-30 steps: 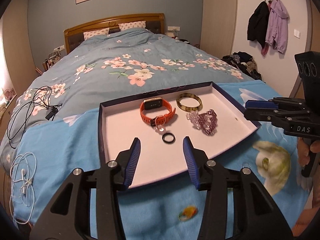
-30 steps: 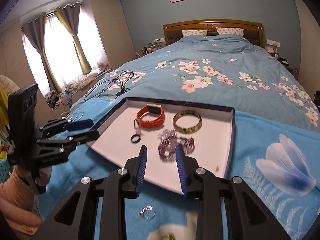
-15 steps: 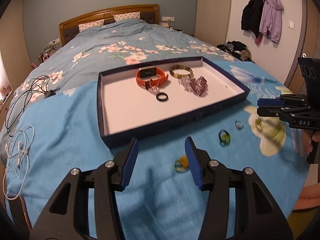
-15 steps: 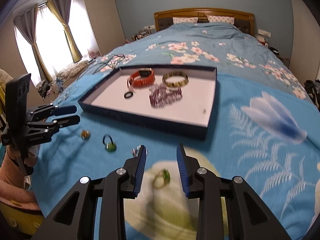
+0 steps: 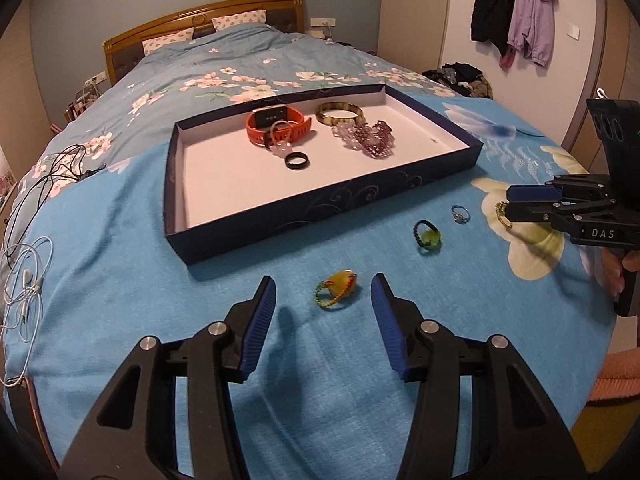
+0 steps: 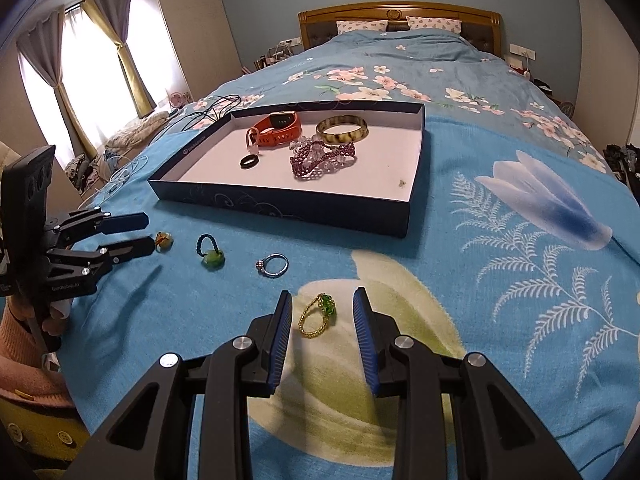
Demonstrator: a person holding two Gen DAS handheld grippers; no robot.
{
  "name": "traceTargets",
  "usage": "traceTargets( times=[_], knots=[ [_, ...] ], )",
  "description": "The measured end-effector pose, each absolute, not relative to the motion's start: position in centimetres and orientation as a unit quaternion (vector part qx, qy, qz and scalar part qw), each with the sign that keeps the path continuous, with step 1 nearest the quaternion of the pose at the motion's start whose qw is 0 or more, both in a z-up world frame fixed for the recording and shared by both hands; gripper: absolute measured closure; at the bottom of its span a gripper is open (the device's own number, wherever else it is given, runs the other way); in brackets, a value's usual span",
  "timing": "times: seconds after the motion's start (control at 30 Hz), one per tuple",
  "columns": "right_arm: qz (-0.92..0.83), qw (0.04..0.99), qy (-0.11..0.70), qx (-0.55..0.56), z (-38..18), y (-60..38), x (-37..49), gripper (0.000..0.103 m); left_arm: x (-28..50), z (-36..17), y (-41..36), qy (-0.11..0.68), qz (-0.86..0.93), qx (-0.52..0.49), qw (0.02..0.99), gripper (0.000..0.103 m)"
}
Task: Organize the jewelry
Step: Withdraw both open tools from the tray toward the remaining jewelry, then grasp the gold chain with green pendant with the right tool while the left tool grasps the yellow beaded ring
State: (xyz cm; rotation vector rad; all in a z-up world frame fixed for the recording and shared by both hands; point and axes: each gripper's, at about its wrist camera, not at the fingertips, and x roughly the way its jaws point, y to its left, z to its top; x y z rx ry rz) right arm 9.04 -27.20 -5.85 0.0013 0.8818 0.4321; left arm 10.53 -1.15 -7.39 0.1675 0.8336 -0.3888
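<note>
A dark blue tray [image 5: 320, 208] [image 6: 280, 204] on the blue blanket holds an orange watch [image 5: 276, 124], a bangle [image 5: 340, 114], a purple bead bracelet [image 5: 372, 140] and a black ring [image 5: 297, 160]. In front of it lie loose rings. My left gripper [image 5: 323, 280] [image 6: 149, 231] is open, and an orange-stone bead ring [image 5: 336, 290] lies between its fingers, untouched. My right gripper [image 6: 323, 294] [image 5: 509, 203] is open around a gold bead ring with a green stone [image 6: 318, 314], its pads clear of it. Between the grippers lie a green-stone ring [image 6: 210, 254] and a silver ring [image 6: 274, 266].
Black cables [image 5: 48, 176] and white earphones [image 5: 24, 292] lie on the bed left of the tray. Coats [image 5: 516, 12] hang on the right wall. A person's pink sleeve [image 6: 24, 372] is at the bed's near edge.
Both grippers have drawn back from over the tray and come down toward the blanket in front of it. Each now has a loose ring between its fingers.
</note>
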Motion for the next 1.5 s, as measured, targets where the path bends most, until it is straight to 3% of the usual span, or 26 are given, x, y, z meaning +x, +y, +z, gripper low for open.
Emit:
traceTargets(
  times=[0.33, 0.53, 0.67, 0.87, 1.27, 1.5],
  knots=[
    [0.208, 0.880, 0.426, 0.006, -5.7, -27.2, 9.3, 0.074, 12.0, -8.4, -1.9, 0.429, -0.185, 0.069, 0.882, 0.064],
    [0.206, 0.880, 0.429, 0.006, -5.8, -27.2, 9.3, 0.074, 12.2, -8.5, -2.3, 0.430, -0.187, 0.070, 0.881, 0.080],
    [0.207, 0.877, 0.434, 0.000, -5.9, -26.9, 9.3, 0.074, 12.3, -8.5, -2.3, 0.429, -0.185, 0.068, 0.881, 0.084],
    [0.202, 0.877, 0.435, 0.002, -6.0, -27.1, 9.2, 0.075, 12.3, -8.5, -2.2, 0.429, -0.185, 0.067, 0.881, 0.084],
    [0.195, 0.876, 0.442, -0.001, -6.2, -27.0, 9.7, 0.096, 12.2, -8.4, -2.1, 0.428, -0.185, 0.063, 0.882, 0.084],
    [0.195, 0.880, 0.432, 0.001, -6.0, -27.0, 9.6, 0.098, 12.2, -8.3, -1.9, 0.425, -0.186, 0.061, 0.884, 0.085]
  ],
)
